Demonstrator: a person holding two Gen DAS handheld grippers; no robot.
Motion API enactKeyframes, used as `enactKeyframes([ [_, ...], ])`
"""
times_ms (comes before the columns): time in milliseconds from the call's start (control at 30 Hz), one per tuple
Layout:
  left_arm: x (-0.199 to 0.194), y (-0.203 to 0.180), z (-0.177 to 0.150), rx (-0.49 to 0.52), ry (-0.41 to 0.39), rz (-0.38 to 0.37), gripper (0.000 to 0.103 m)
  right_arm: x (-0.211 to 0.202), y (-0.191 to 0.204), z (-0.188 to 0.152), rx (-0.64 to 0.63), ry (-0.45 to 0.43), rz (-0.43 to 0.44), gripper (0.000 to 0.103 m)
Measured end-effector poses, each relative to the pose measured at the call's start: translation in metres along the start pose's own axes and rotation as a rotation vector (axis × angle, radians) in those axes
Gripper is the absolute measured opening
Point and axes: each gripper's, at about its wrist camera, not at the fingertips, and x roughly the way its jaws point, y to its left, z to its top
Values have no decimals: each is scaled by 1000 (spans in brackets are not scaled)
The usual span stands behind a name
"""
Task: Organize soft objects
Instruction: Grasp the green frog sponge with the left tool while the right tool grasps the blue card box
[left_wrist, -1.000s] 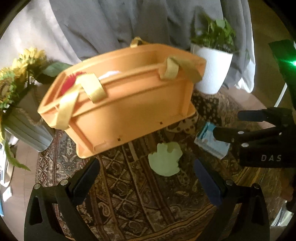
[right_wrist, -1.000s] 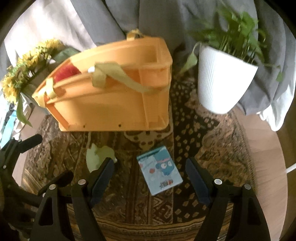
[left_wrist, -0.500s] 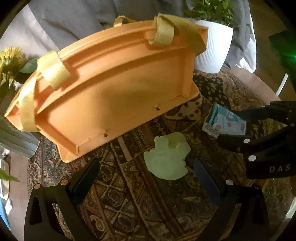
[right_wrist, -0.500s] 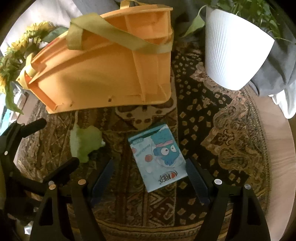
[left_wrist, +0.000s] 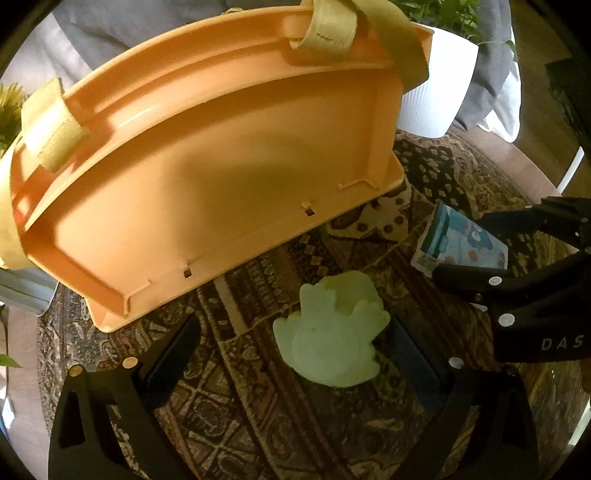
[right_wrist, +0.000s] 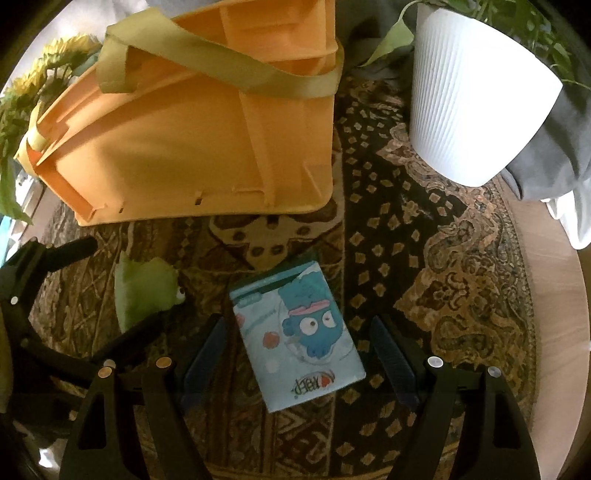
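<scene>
A pale green soft toy lies on the patterned rug, between the fingers of my open left gripper, closer to the right finger. It also shows in the right wrist view. A light blue tissue pack with a blue cartoon face lies between the fingers of my open right gripper. It shows in the left wrist view too, with the right gripper's fingers around it. An orange basket with yellow straps stands just behind both objects.
A white ribbed plant pot stands at the back right on the rug. Yellow flowers in a grey vase stand at the left. Grey cloth hangs behind. The rug's edge and wooden floor lie to the right.
Both grippers have moved forward and down. The green toy now sits between the left fingers and the tissue pack between the right fingers. Both stay open.
</scene>
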Motion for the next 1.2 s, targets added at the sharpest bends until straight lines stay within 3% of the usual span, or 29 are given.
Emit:
enactKeyframes([
  [100, 2, 1, 0, -18, 2, -28, 88, 2, -1, 1, 7, -7, 5, 77],
  [200, 2, 1, -1, -30, 4, -67, 72, 3, 0, 1, 8, -12, 14, 67],
  [267, 5, -2, -1, -33, 16, -77, 56, 10, -2, 4, 4, -15, 25, 64],
  [733, -32, 7, -9, -138, -18, -82, 54, -21, 3, -11, 51, -76, 38, 62],
  [1200, -106, 33, -6, -230, -170, -47, 54, -81, 26, 3, 34, -221, 73, 62],
])
